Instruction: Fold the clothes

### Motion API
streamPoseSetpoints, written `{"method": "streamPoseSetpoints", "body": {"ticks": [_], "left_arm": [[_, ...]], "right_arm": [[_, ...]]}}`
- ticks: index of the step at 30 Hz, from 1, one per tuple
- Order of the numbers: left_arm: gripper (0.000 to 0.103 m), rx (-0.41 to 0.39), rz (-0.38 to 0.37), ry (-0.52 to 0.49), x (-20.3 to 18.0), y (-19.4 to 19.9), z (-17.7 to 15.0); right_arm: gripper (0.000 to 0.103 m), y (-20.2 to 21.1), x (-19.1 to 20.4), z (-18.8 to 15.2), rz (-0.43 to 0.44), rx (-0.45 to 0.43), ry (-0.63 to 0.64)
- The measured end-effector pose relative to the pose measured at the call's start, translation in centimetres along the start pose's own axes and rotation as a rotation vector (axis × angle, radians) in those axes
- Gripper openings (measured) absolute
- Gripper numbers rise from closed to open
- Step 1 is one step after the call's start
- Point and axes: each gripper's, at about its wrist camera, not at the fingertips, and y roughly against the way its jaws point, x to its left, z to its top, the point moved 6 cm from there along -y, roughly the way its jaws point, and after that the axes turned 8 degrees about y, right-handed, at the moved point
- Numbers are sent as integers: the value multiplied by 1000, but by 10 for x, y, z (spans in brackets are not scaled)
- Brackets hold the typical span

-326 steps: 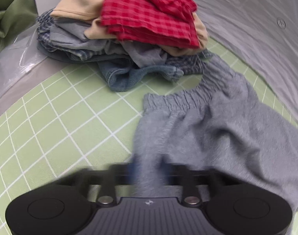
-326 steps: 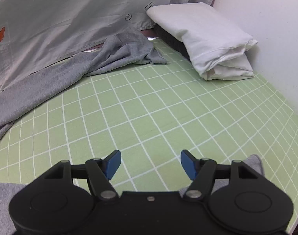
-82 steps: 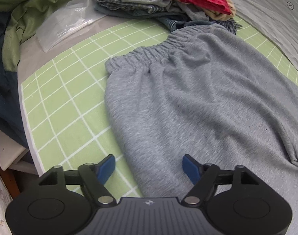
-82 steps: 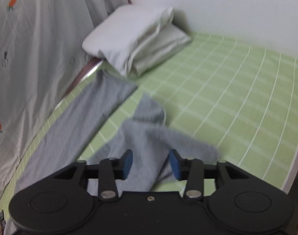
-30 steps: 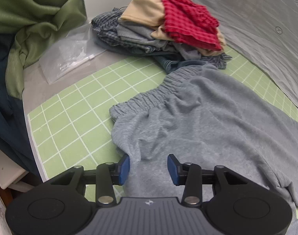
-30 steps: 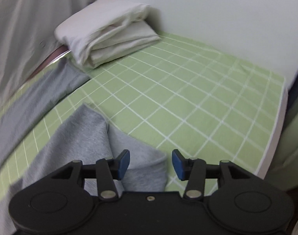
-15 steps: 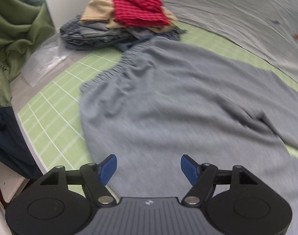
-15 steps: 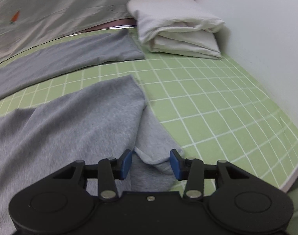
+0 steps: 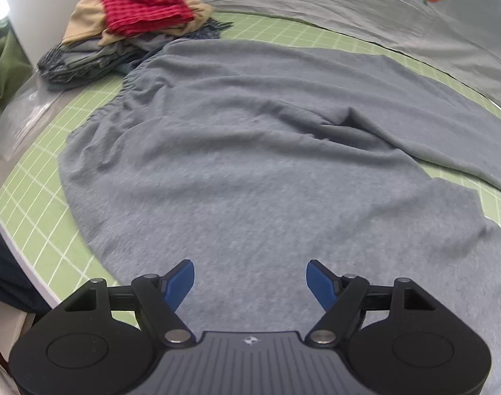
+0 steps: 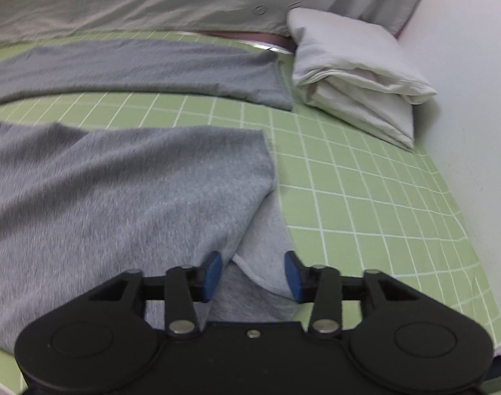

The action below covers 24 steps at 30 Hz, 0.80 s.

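Note:
Grey sweatpants (image 9: pixel 250 151) lie spread on the green grid mat (image 9: pixel 30 171), waistband toward the far left. My left gripper (image 9: pixel 250 279) hovers over the seat of the pants, open wide, with nothing between its blue pads. In the right wrist view the near leg (image 10: pixel 118 191) lies flat and its end is folded under. My right gripper (image 10: pixel 252 273) is shut on that cuff (image 10: pixel 260 263), whose hem runs between the narrow-set pads. The other leg (image 10: pixel 135 65) stretches flat along the far side.
A pile of clothes (image 9: pixel 95 49) topped by a red checked garment (image 9: pixel 145 6) sits beyond the waistband. Folded white bedding (image 10: pixel 355 75) rests at the far right by the wall (image 10: pixel 474 98). A grey carrot-print sheet (image 9: pixel 382 10) borders the mat. A plastic bag (image 9: pixel 23 115) lies left.
A second ago my left gripper was shut on the pants near the waistband; it let go and now hangs open further along them. My right gripper still holds the cuff and has turned left.

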Motion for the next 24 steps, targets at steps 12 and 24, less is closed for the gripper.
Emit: {"method": "streamPoseSetpoints", "body": {"ticks": [12,24], "left_arm": [[76,20,2,27,1,-1,-4],[76,28,12,55,7,-2,-3]], "right_arm": [[1,7,-67,-40,-103,66,-247],[9,9,-78,-39,-119,42,-359]]}}
